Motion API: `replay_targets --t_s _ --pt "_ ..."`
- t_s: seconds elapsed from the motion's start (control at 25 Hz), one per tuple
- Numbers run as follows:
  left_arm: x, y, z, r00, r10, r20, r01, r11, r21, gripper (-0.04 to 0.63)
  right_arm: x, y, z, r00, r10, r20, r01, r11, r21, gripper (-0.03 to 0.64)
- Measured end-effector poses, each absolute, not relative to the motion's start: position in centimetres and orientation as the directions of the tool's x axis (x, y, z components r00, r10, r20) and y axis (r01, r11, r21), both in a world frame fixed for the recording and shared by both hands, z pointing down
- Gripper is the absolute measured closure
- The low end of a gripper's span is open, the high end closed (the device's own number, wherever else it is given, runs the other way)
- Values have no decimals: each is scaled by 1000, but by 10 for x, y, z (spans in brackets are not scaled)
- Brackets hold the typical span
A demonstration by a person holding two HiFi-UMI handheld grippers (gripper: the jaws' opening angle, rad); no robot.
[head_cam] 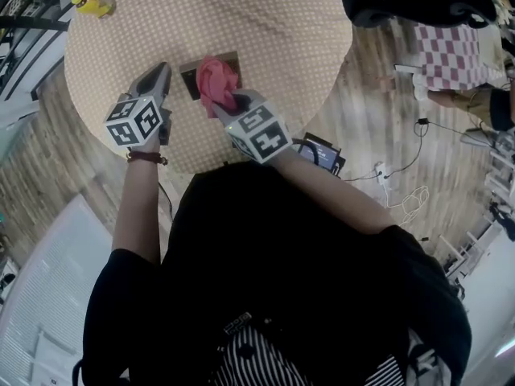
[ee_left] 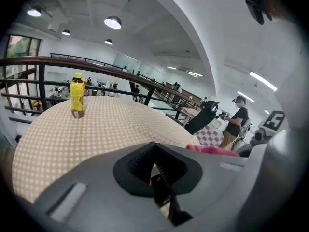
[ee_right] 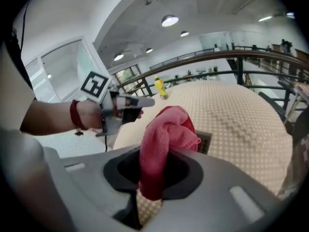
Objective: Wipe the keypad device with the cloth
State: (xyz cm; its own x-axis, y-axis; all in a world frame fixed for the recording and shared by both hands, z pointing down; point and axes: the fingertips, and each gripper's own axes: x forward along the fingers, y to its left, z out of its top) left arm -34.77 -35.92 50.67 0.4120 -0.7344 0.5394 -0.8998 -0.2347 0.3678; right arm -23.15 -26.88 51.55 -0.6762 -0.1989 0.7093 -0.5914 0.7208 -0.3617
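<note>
The dark keypad device [head_cam: 190, 80] lies flat on the round dotted table [head_cam: 265, 22], just ahead of me. A red cloth [head_cam: 217, 83] is bunched on its right part and hides most of it. My right gripper [head_cam: 228, 101] is shut on that red cloth [ee_right: 161, 139]; behind the folds a corner of the keypad device [ee_right: 206, 142] shows. My left gripper [head_cam: 163, 69] hovers just left of the device, jaws together and empty. In the right gripper view the left gripper [ee_right: 147, 101] points right, above the table. The left gripper view shows the cloth [ee_left: 212, 150] as a pink edge.
A yellow bottle [head_cam: 92, 5] stands near the table's far left rim. A dark railing [ee_left: 96, 64] runs behind the table. On the wooden floor to my right lie cables [head_cam: 398, 187] and a small screen [head_cam: 322, 153]. A person [ee_left: 235, 122] stands beyond a checkered table [head_cam: 451, 55].
</note>
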Motion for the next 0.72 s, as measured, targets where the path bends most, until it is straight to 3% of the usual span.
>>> replay_targets --t_s 0.2,0.36,0.52,0.72 --pt "-340 -384 534 418 -681 601 -904 -248 348 583 -234 -238 553 -620 -20 784 -549 725 -416 534" --pt "-324 -388 563 458 -619 638 -887 -276 370 583 -230 -243 564 -607 -43 794 -567 723 -394 534" --pt "-323 -381 588 443 -619 649 -885 -189 425 583 -224 -261 575 -600 -74 797 -592 710 -380 534" --pt "-312 -376 595 469 -636 613 -867 -200 456 592 -223 -271 590 -586 -64 807 -589 718 -371 534"
